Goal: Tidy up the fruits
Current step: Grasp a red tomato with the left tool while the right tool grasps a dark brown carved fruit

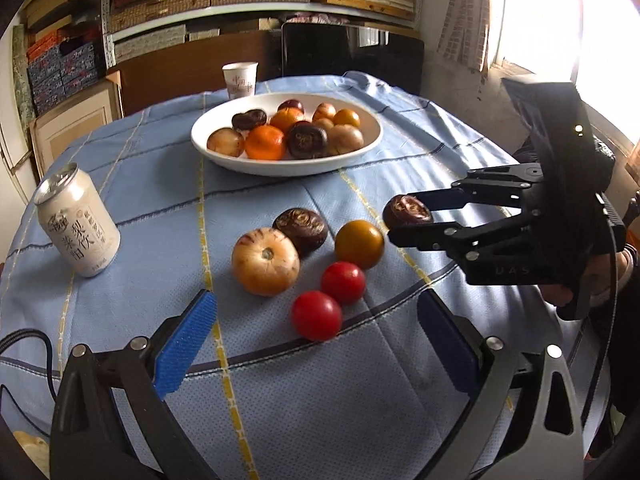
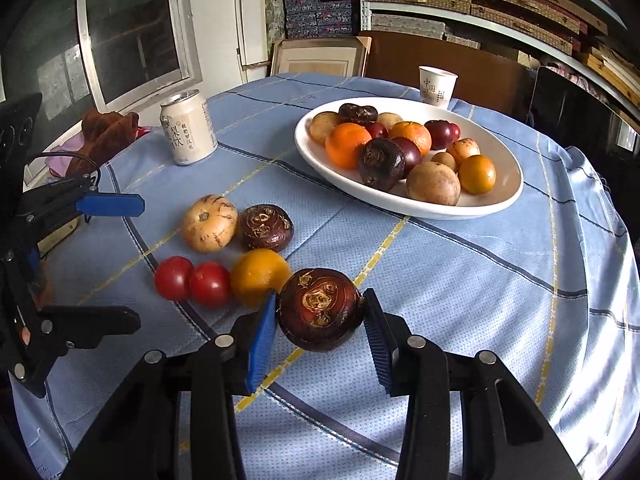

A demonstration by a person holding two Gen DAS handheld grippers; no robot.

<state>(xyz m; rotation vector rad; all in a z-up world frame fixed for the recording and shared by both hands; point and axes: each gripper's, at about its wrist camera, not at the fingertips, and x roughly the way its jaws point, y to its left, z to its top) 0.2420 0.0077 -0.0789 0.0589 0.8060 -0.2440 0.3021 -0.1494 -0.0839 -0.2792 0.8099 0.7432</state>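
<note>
Right gripper: blue pads clenched on a dark brown-purple fruit, one pad per flank, fruit just over the tablecloth toward the near edge. Left gripper: fingers released, wide apart, nothing between them, hovering near two red tomatoes. Just beside the held fruit lies an amber fruit; past it a pale striped fruit and a second dark fruit, touching. White bowl sits toward the far edge, already heaped. Risks: the round, glossy skin may slip from a two-point pinch; a low carry could knock the amber fruit rolling; dropping onto the heap could tip fruit over the rim.
</note>
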